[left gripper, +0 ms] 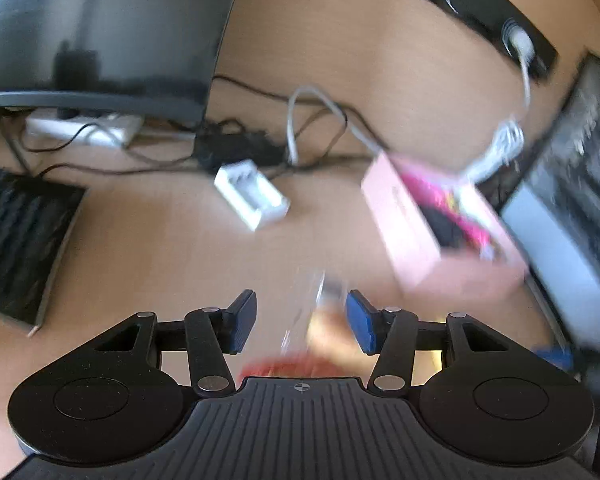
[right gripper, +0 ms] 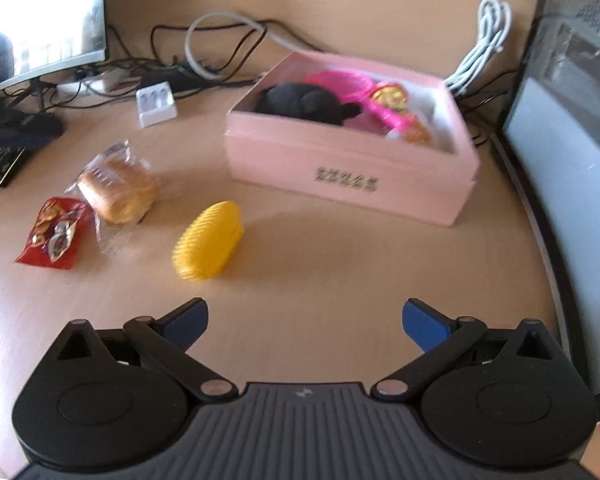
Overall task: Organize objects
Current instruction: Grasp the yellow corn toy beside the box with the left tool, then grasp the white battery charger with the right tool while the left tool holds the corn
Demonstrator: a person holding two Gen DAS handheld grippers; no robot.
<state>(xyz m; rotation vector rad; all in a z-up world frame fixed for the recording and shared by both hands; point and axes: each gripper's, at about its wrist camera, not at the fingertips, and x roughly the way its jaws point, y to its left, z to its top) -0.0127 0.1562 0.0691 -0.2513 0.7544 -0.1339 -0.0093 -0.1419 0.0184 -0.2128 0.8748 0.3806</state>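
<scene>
Desk (right gripper: 320, 280) scene: left gripper (left gripper: 302, 320) spread around crinkly, squashable wrapped bread (right gripper: 118, 190); right gripper (right gripper: 305, 322) spread, empty.

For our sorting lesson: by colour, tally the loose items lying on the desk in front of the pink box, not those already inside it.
Red: 1, the snack packet
Golden brown in clear wrap: 1, the wrapped bread
Yellow: 1, the ribbed yellow item
Total: 3, all outside the pink box
</scene>
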